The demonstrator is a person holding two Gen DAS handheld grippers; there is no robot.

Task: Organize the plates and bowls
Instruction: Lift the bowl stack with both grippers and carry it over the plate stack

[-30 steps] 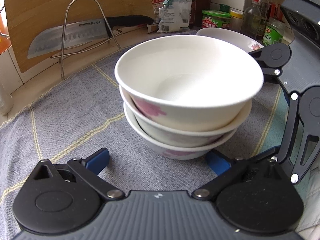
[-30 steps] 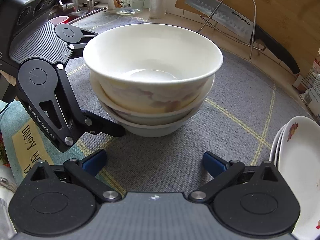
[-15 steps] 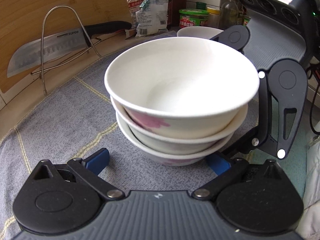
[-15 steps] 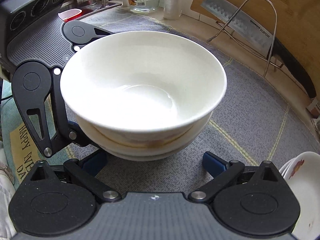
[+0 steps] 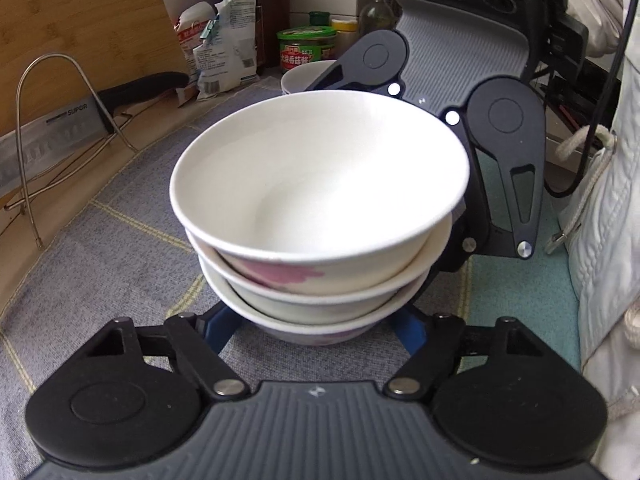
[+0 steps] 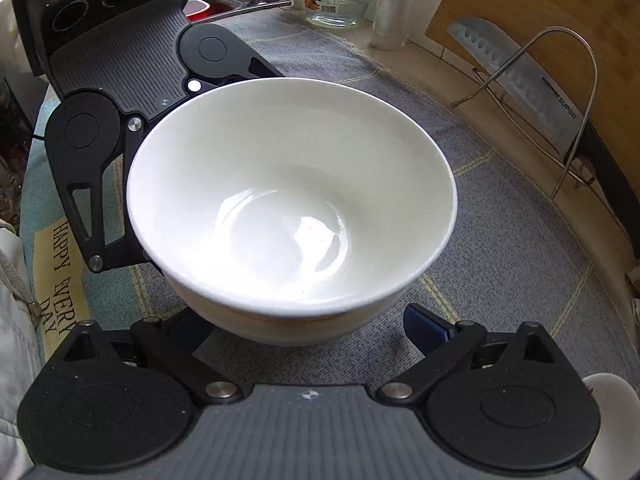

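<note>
A stack of three white bowls (image 5: 320, 184) with pink flower marks stands on the grey checked cloth (image 5: 100, 264). My left gripper (image 5: 316, 330) reaches low at the near side, its blue fingertips (image 5: 222, 330) on either side of the bottom bowl's foot. Its jaws are closing and look just short of pressing. From the opposite side my right gripper (image 6: 308, 328) straddles the same bowl stack (image 6: 292, 208). Its jaws are closing too, and its right fingertip (image 6: 424, 328) stands apart from the bowl. The right gripper's black linkage (image 5: 508, 168) shows behind the stack.
A cleaver (image 6: 520, 80) hangs in a wire rack (image 5: 48, 128) against a wooden board (image 5: 80, 20). Jars and bags (image 5: 224, 48) line the back, with another white dish (image 5: 300, 76) there. A white plate (image 6: 608, 408) lies at the right gripper's lower right. A sink (image 6: 240, 0) is beyond.
Both grippers have closed in on the bowl stack from opposite sides and rolled. The left jaws have narrowed a lot around the bottom bowl; the right jaws have narrowed slightly.
</note>
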